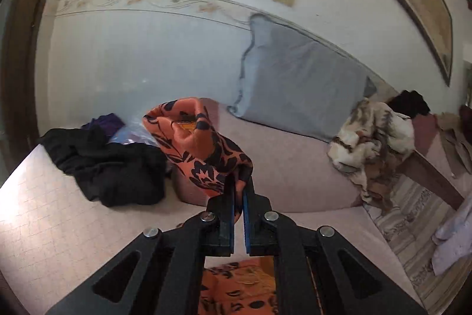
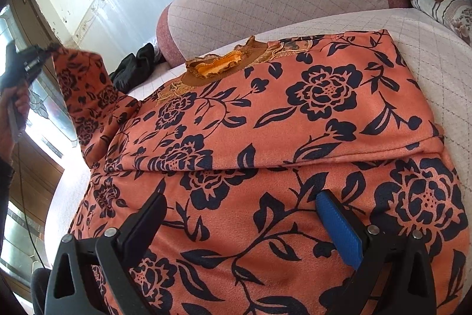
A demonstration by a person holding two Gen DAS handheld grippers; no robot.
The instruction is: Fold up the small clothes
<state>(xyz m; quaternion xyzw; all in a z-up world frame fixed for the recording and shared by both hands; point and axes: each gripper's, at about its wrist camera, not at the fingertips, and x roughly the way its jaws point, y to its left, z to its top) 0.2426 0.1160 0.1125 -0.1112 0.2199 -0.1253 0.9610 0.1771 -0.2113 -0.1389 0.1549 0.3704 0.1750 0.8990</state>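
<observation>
Black clothes heap (image 1: 109, 164), grey pillow (image 1: 298, 84), perhaps fur blanket (image 1: 371, 138)

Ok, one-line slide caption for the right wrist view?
Right gripper open over the orange floral top on the bed, while the left gripper lifts its sleeve.

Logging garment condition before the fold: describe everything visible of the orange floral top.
The orange floral top looks like soft, velvety fabric printed with dark navy roses and leaves, with a brown-and-gold embroidered neckline. Its body lies flat on the quilted pink bed cover, one side already folded over across it. One sleeve is lifted off the bed, pinched in the shut left tool. The right tool hangs open over the lower part.
</observation>
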